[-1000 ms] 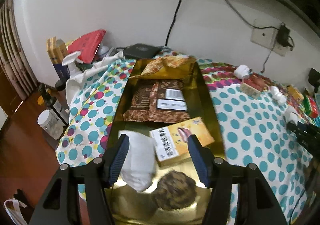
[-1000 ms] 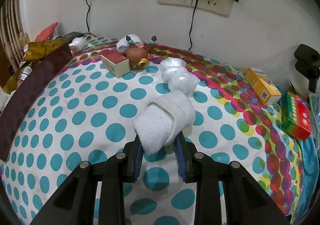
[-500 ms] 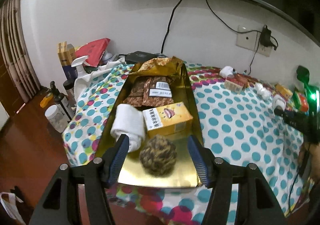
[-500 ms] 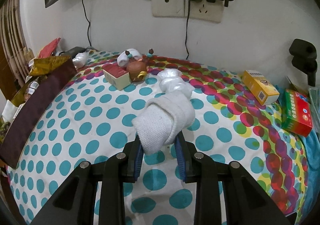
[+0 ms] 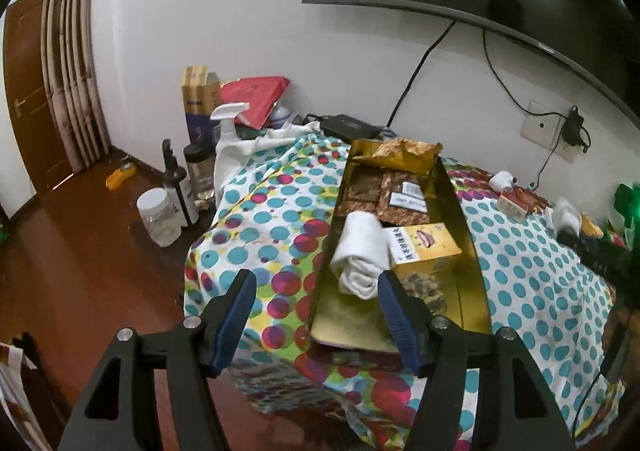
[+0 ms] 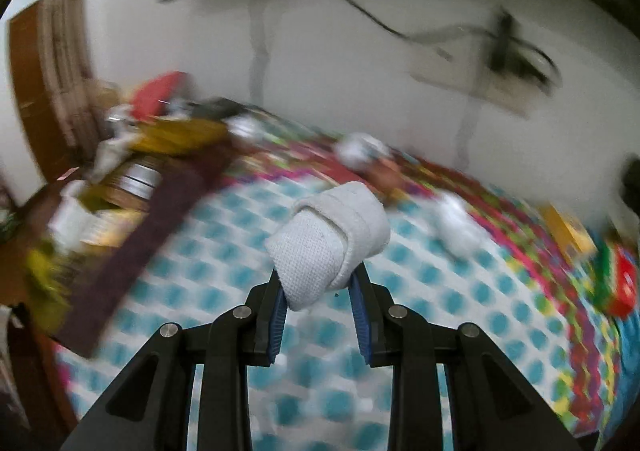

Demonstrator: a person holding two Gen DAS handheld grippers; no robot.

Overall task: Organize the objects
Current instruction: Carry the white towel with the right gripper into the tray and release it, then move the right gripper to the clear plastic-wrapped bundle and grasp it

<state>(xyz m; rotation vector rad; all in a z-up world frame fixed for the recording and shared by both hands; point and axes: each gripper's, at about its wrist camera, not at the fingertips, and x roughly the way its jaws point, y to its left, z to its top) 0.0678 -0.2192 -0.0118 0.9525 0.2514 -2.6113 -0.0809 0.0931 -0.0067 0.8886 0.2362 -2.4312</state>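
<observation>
Since a second ago the left gripper [image 5: 316,303] has been pulling back from the long gold-lined rectangular box [image 5: 466,219], so the whole box and the near table edge are now showing, and its jaws have just been opening a little further with nothing between them; they are standing apart, empty, over the near end of the box. The right gripper [image 6: 318,305] has been lifting away from the polka-dot tablecloth [image 6: 224,263], and its view is smearing with the motion. Its jaws are clamped on a rolled white towel [image 6: 330,235], which is sticking up past the fingertips, clear of the cloth.

Inside the box I am counting one second rolled white towel [image 5: 362,255], one yellow carton with printed lettering [image 5: 424,247] just beside it, one mottled brown ball [image 5: 426,291] partly hidden behind the left gripper's right finger, brown foil packets [image 5: 380,195] further back, and crumpled gold paper [image 5: 404,153] at the far end.

Left of the table, on the dark wooden floor, four containers are standing together: a clear jar with a white lid [image 5: 158,217], a dark pump bottle [image 5: 178,187], a dark-capped bottle [image 5: 199,171] and a white spray bottle [image 5: 228,127]. Small boxes and white bundles on the far right of the cloth are too small or blurred to count.
</observation>
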